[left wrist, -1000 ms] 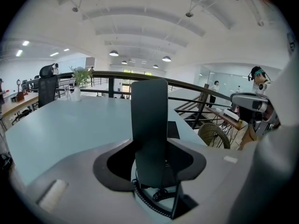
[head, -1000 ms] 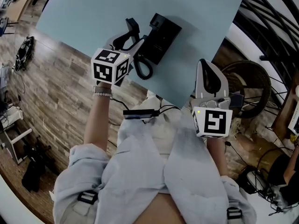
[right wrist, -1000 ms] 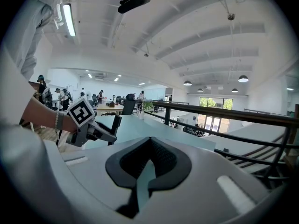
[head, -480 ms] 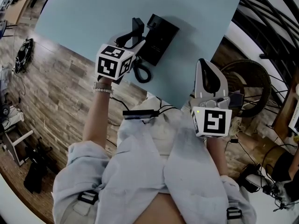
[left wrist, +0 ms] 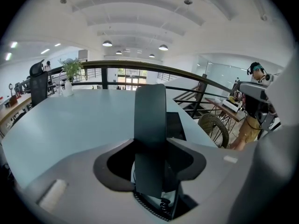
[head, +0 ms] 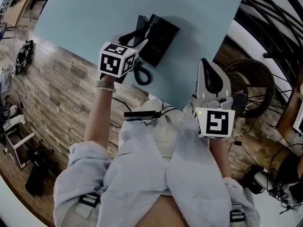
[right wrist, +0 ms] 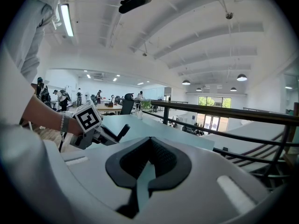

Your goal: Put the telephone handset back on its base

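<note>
The black telephone base (head: 161, 39) lies on the pale blue table (head: 90, 13). My left gripper (head: 135, 40) is shut on the black handset (head: 140, 27), which hangs just left of the base, close over its edge. A coiled cord (head: 142, 74) loops down toward the table's near edge. In the left gripper view the handset (left wrist: 150, 115) stands as a dark bar between the jaws of the left gripper (left wrist: 150, 146), with the base (left wrist: 175, 125) behind it. My right gripper (head: 207, 64) hovers shut and empty over the table's near right corner; the right gripper (right wrist: 149, 143) looks toward the left one.
A round wicker chair (head: 255, 86) and a dark metal railing (head: 272, 22) stand right of the table. Wood floor (head: 42, 93) with cables lies to the left. A flat black device (head: 142, 114) rests on the person's lap. Another person (left wrist: 254, 101) stands at the far right.
My left gripper has carried the handset a little up and to the right, closer to the base. The right gripper has stayed still.
</note>
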Motion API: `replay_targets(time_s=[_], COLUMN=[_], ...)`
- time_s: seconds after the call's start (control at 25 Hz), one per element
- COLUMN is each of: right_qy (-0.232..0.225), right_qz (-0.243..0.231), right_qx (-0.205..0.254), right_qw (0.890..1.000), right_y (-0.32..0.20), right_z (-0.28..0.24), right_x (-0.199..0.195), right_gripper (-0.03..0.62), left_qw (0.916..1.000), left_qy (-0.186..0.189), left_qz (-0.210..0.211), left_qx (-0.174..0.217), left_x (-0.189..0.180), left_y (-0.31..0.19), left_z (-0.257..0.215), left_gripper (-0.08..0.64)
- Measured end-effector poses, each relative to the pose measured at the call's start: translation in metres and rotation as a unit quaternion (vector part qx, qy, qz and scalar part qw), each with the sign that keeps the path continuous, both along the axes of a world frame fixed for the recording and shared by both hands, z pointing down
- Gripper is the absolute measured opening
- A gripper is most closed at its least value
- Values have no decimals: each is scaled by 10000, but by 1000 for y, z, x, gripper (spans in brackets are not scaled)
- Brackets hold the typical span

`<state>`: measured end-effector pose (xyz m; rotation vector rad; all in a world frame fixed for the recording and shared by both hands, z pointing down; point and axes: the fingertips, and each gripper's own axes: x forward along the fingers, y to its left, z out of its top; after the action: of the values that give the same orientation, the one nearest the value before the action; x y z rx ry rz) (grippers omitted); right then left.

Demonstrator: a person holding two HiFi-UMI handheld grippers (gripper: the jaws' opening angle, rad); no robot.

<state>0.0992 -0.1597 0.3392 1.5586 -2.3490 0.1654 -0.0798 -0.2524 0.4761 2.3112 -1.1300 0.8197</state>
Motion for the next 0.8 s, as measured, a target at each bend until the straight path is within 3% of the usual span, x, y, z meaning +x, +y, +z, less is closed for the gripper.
replay_targets(time_s=[0.8], right_qy=[-4], right_qz=[26], right_qx=[-34], right_qw=[10000], right_y=[-1], right_z=[1], right_x=[6], right_gripper=[6], left_qw=[9995], left_qy=[62], left_qz=[-239], left_qx=[-208], left_x=[8], left_y=[-16], left_z=[16], left_gripper=[201])
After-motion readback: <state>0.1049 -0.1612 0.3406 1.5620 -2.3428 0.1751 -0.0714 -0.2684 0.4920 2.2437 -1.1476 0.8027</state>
